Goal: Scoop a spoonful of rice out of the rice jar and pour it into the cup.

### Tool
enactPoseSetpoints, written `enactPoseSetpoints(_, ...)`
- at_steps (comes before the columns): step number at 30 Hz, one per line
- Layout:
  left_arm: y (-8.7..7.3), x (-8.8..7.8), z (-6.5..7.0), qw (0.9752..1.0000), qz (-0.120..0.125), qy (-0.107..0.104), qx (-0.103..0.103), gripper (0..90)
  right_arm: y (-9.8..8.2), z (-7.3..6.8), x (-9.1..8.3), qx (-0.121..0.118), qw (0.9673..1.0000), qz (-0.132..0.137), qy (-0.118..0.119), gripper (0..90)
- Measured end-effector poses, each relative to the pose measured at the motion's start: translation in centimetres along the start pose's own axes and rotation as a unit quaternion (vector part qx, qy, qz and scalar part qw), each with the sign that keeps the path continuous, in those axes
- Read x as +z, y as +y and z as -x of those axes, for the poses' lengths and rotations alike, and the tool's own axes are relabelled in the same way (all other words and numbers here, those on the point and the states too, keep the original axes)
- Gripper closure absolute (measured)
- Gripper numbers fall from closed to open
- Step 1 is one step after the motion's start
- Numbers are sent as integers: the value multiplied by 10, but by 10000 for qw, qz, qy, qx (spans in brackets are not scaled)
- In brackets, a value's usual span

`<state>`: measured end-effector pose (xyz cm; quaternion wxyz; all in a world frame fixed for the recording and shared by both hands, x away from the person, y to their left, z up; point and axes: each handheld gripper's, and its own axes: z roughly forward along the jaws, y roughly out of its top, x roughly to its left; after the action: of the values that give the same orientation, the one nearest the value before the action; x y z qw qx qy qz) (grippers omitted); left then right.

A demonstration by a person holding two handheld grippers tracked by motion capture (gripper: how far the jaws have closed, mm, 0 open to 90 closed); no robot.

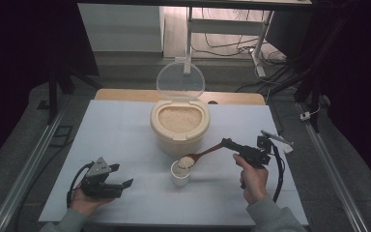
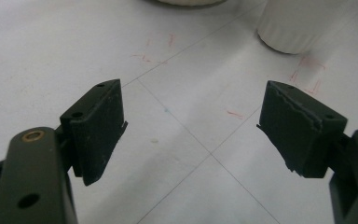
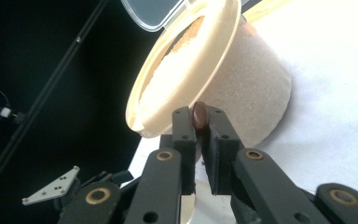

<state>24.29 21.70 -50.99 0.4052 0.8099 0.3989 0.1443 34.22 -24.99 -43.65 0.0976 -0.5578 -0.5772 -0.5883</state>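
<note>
My right tool (image 1: 228, 143) clamps the wooden spoon (image 1: 200, 155), its rice load poised over the white cup (image 1: 180, 173). Tipping it in remains, I judge. My left tool (image 1: 118, 176) rests wide and empty on the counter (image 1: 125, 130).

I had the rice container (image 1: 179, 126) at the table's (image 1: 125, 125) centre, toward the far side, its lid (image 1: 180, 81) standing up behind the opening. The cup (image 1: 180, 173) sat just in front of it, nearer me. The spoon (image 1: 200, 155) hung over the cup, bowl end above its mouth, handle running right into my right gripper (image 1: 228, 143). My left gripper (image 1: 124, 184) rested well apart, at the near left of the table.
</note>
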Motion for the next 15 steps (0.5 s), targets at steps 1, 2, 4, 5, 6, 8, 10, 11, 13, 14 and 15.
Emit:
enactPoseSetpoints(1,0,0,0,10000,3,-5,-3,216,1,-1,1,-57,10000,-30,-39,833)
enactPoseSetpoints(2,0,0,0,10000,7,-8,-8,216,1,-2,2,-110,9999,-46,-98,833)
enactPoseSetpoints(4,0,0,-1,10000,4,-9,-10,216,2,-4,4,-206,9996,-84,-166,833)
enactPoseSetpoints(5,0,0,-1,10000,2,-7,-7,216,2,-5,5,-227,9996,-72,-181,833)
enactPoseSetpoints(6,0,0,-1,10000,4,-8,-9,216,3,-6,6,-274,9994,-84,-192,833)
enactPoseSetpoints(8,-1,0,-1,10000,6,-4,-5,216,3,-9,6,-354,9991,-82,-227,833)
enactPoseSetpoints(10,-1,-1,-1,10000,10,-2,-3,216,3,-12,6,-473,9985,-111,-267,833)
enactPoseSetpoints(11,-1,-1,-1,10000,9,-2,-1,216,3,-13,6,-509,9983,-117,-273,833)
enactPoseSetpoints(13,0,0,-1,10000,4,-1,-8,216,3,-15,6,-581,9978,-129,-305,833)
enactPoseSetpoints(14,0,0,-1,10000,5,-1,0,216,3,-17,6,-638,9973,-136,-341,833)
enactPoseSetpoints(15,0,0,-1,10000,8,-3,0,216,3,-17,7,-692,9968,-147,-375,833)
